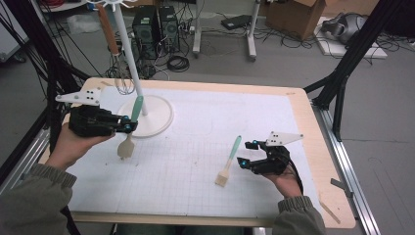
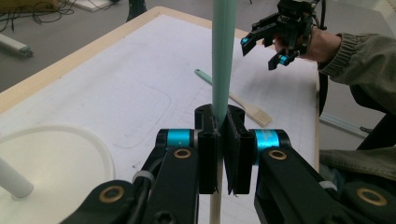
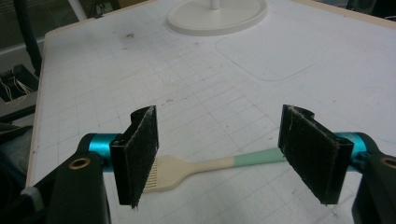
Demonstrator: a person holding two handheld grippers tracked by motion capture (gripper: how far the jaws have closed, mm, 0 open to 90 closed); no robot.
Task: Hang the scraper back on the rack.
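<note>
Left gripper (image 1: 128, 125) at table's (image 1: 205, 210) left side, clamping green-handled cream spatula (image 1: 128, 144) above the mat, just before white round stand base (image 1: 159, 117). Green-handled cream pastry brush (image 1: 228, 164) lies flat right of centre, between right gripper's (image 1: 247, 152) parted jaws.

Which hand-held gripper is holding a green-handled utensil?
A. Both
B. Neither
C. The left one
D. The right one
C: the left hand-held gripper is shut on the spatula handle, while the right hand-held gripper is open above the brush lying on the table.
</note>
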